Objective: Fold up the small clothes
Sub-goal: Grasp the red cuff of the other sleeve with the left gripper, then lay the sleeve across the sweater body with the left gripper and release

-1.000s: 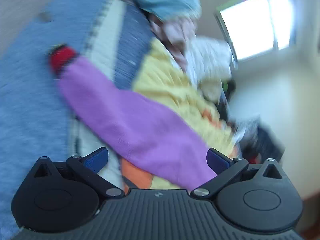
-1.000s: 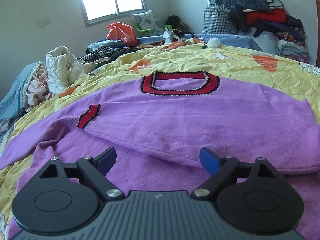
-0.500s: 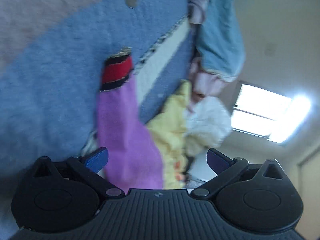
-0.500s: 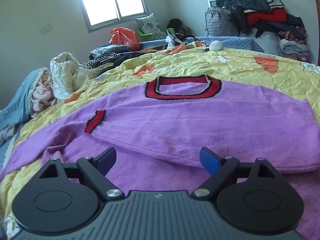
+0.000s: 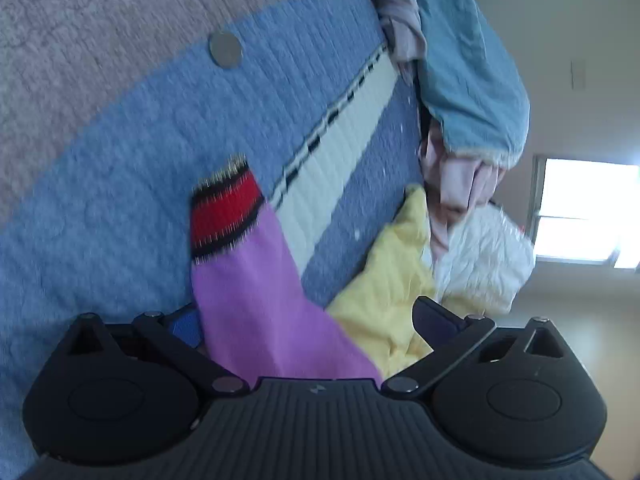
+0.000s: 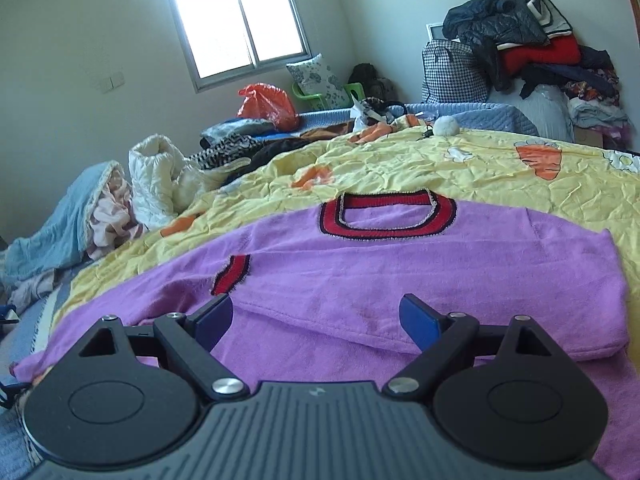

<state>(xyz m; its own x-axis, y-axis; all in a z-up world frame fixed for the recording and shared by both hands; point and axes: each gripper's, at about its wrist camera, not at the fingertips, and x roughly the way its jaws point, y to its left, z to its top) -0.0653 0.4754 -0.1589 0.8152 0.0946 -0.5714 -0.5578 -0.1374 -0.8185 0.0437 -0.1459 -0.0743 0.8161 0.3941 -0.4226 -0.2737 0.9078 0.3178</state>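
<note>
A purple sweater with a red and black collar lies flat on a yellow sheet. One sleeve is folded across its body, its red cuff showing. My right gripper is open, just above the sweater's lower part. In the left wrist view the other purple sleeve, with a red and black cuff, lies between the fingers of my open left gripper, over a blue quilt. The jaws stand wide apart around the sleeve.
A blue towel and pink cloth lie beyond the sleeve, with a white padded garment. An orange bag, pillow and dark clothes sit at the bed's far end. A clothes pile stands at the right wall.
The left view has swung toward the quilt and closed in on the sleeve, which now lies between its fingers. My right gripper has shifted slightly over the sweater.
</note>
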